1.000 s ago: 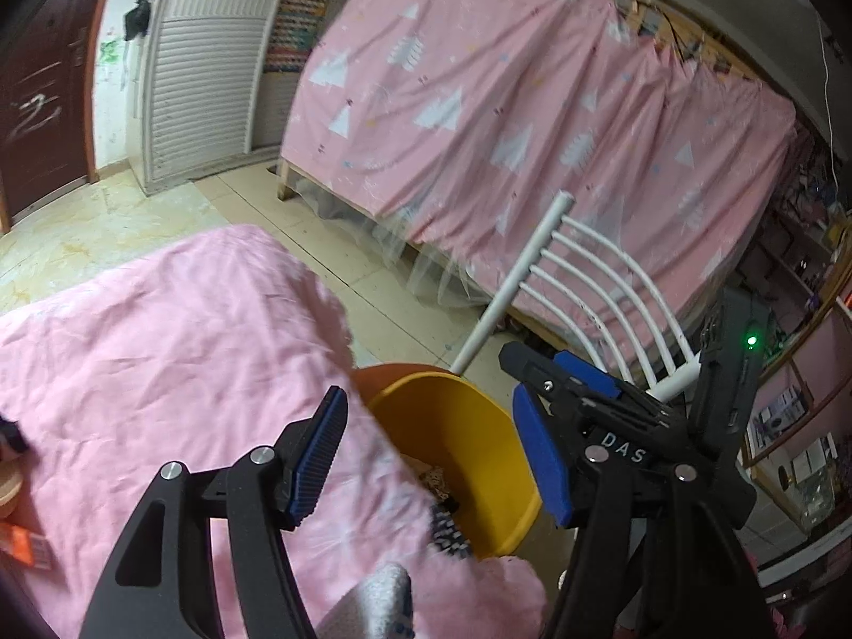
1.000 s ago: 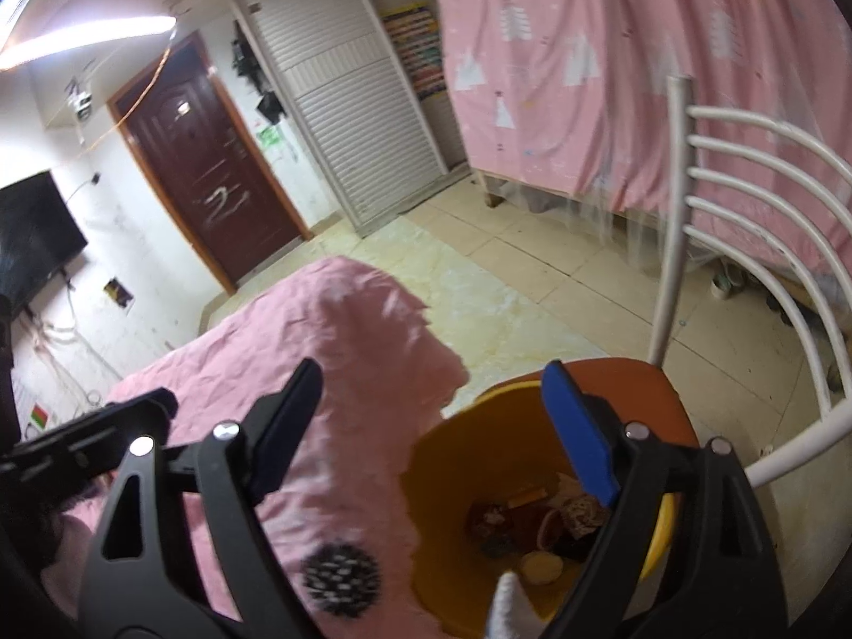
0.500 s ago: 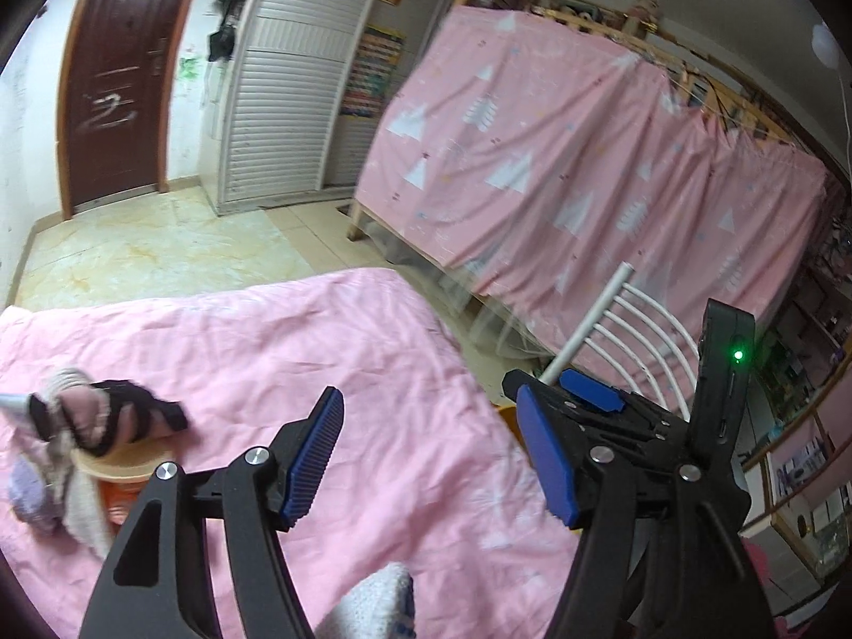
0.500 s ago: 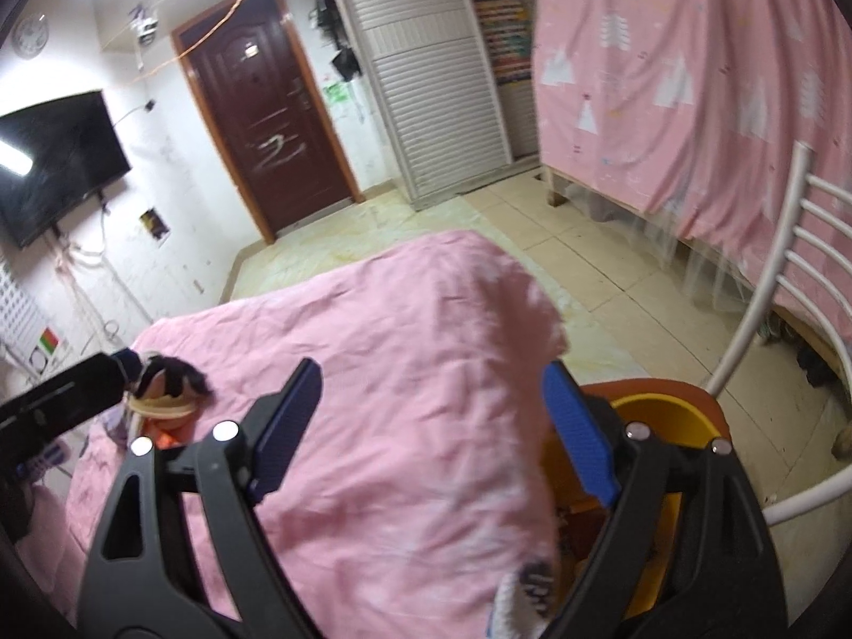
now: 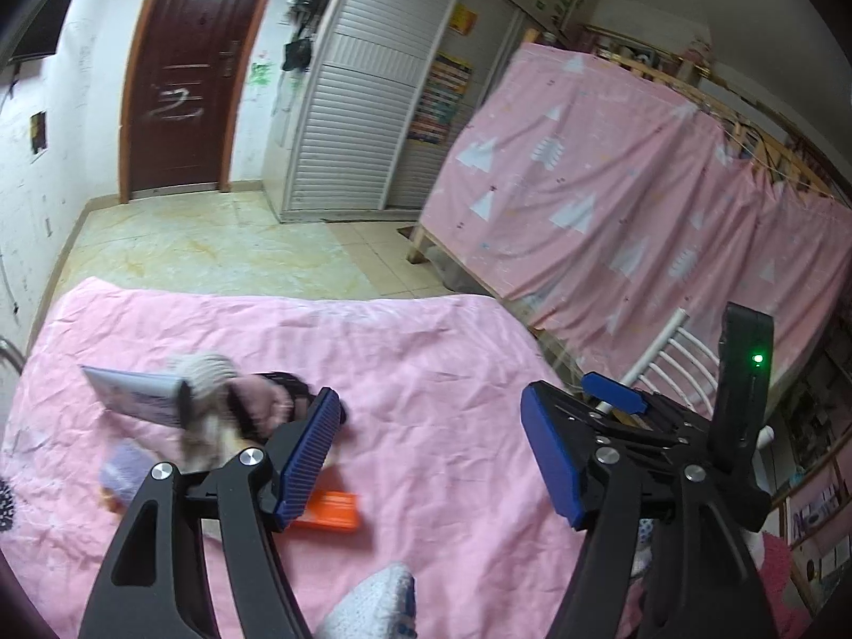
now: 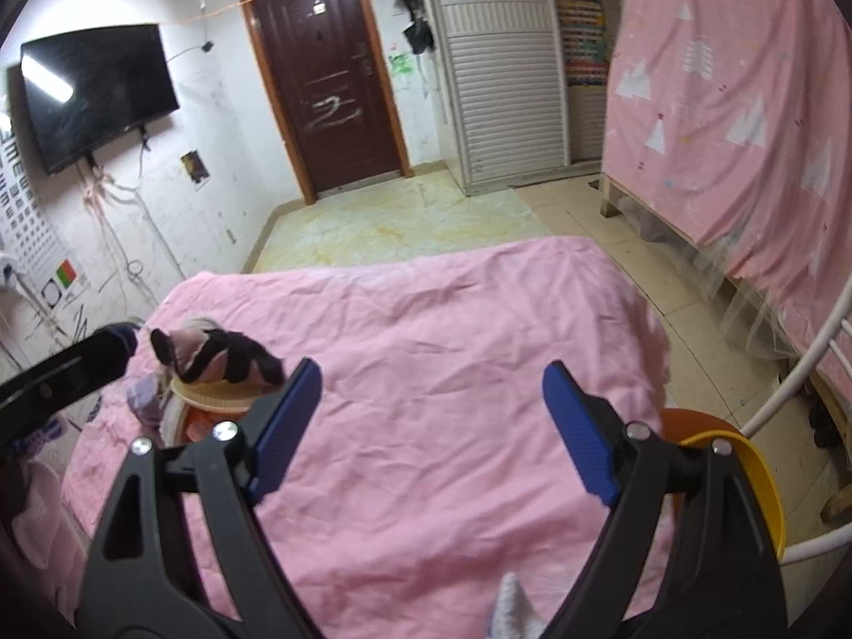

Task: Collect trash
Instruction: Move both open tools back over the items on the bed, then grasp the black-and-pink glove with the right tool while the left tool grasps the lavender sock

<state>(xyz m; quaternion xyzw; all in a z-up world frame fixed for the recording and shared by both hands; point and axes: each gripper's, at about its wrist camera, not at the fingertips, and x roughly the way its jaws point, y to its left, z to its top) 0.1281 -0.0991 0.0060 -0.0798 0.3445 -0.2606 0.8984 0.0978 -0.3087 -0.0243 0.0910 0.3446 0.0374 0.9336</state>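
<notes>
Left gripper (image 5: 428, 452): jaws wide, just been opening, nothing between them. Right gripper (image 6: 431, 426): jaws wide, empty. Orange packet (image 5: 330, 511): flat on pink sheet (image 5: 426, 351), partly behind left gripper's left finger, long axis crosswise; print unreadable. Yellow bin (image 6: 756, 484): behind right gripper's right finger.
</notes>
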